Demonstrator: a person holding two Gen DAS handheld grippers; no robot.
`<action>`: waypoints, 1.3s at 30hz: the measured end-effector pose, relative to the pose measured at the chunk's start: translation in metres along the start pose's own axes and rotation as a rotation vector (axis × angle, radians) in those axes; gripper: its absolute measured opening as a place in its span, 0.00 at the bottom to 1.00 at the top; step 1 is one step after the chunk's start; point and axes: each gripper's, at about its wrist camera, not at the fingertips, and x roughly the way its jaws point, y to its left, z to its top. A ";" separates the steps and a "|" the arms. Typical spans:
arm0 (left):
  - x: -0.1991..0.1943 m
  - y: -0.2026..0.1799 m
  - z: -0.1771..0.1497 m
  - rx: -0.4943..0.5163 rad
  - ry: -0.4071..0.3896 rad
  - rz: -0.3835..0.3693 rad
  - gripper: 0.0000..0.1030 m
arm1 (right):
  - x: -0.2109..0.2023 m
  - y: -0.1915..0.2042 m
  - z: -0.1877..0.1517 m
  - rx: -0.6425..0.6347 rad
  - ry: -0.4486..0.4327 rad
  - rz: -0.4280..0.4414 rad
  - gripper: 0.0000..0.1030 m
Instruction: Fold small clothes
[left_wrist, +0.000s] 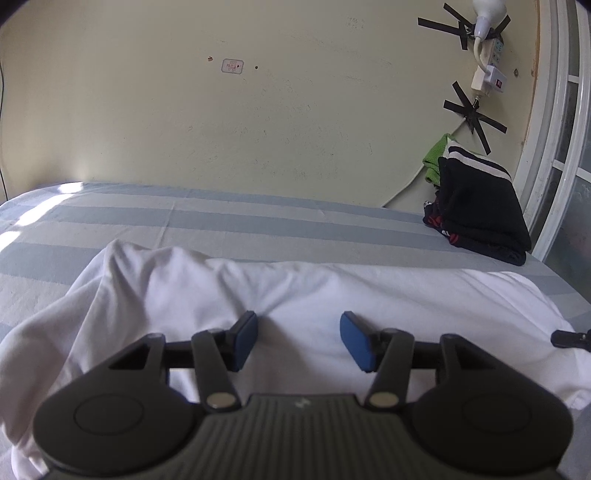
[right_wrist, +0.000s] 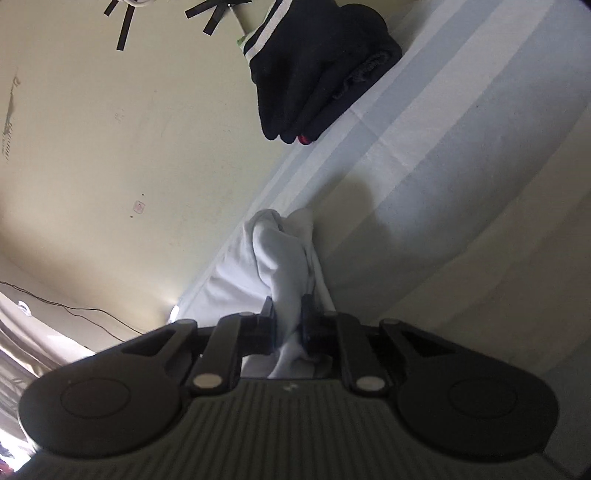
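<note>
A white garment (left_wrist: 295, 291) lies rumpled across the striped blue-grey bed sheet (left_wrist: 221, 221). My left gripper (left_wrist: 298, 341) hovers low over its middle, open, with its blue pads (left_wrist: 245, 339) apart and nothing pinched between them. In the right wrist view, which is rolled sideways, my right gripper (right_wrist: 288, 325) is shut on a bunched fold of the white garment (right_wrist: 280, 258), and the cloth rises out past the fingertips. A tip of the right gripper (left_wrist: 570, 339) shows at the right edge of the left wrist view.
A stack of folded dark clothes (left_wrist: 476, 206), with a green piece (left_wrist: 436, 158) behind it, sits at the far right of the bed against the wall; the same dark stack (right_wrist: 317, 70) shows in the right wrist view. A taped power strip (left_wrist: 487, 70) and cable hang on the wall. A window frame (left_wrist: 554, 147) stands at right.
</note>
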 end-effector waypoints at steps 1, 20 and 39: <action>0.001 -0.002 0.001 0.012 0.004 0.004 0.53 | -0.001 0.005 -0.002 -0.031 -0.008 -0.019 0.22; 0.039 0.016 0.027 -0.066 0.037 -0.005 0.49 | 0.083 0.021 0.048 -0.131 -0.025 -0.073 0.00; 0.024 0.018 0.022 -0.065 -0.021 -0.048 0.59 | -0.033 -0.012 0.004 -0.142 -0.179 -0.192 0.29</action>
